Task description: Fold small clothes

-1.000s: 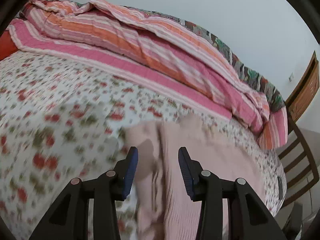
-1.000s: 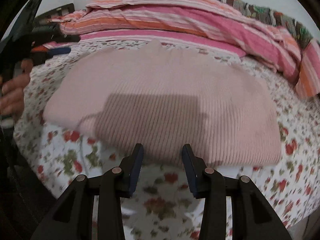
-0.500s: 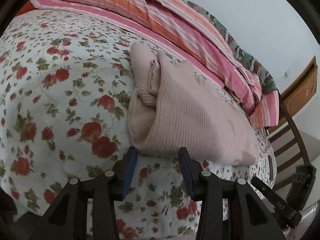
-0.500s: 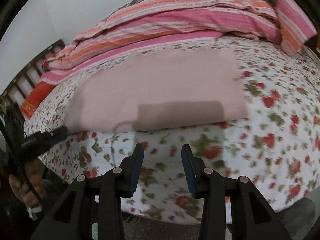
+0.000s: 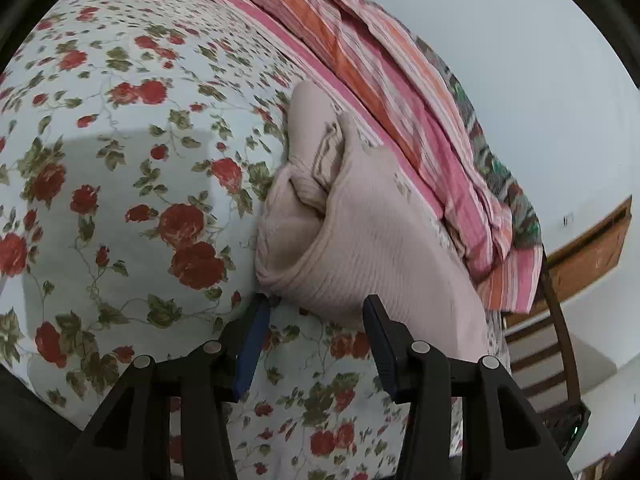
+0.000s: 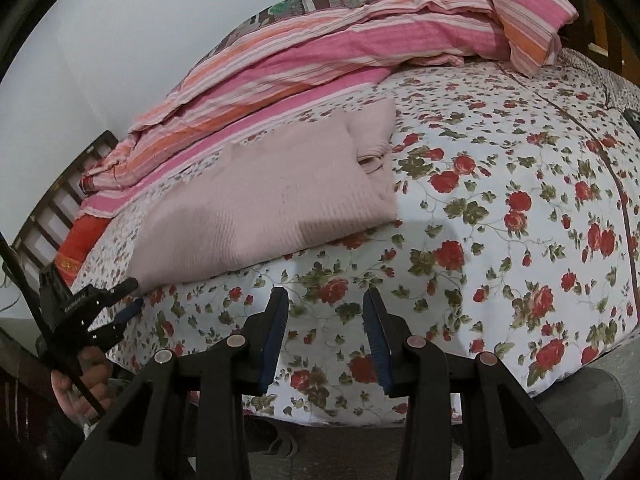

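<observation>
Folded pink sweater (image 5: 372,240) on the flowered bed (image 5: 120,184), left gripper (image 5: 316,320) now lower at its near edge, fingers opening and empty, right gripper (image 6: 326,312) swung aside, fingers apart, empty.

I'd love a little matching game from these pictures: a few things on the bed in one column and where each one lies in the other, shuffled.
Things:
1. pale pink ribbed knit garment
2. pink and orange striped quilt
3. left gripper
4. red cloth

Places:
A. bunched along the far side of the bed, by the wall
B. folded flat on the white rose-print bedsheet
C. next to the dark slatted bed end
D. at the folded garment's near corner

Pairs: 1-B, 2-A, 3-D, 4-C
</observation>
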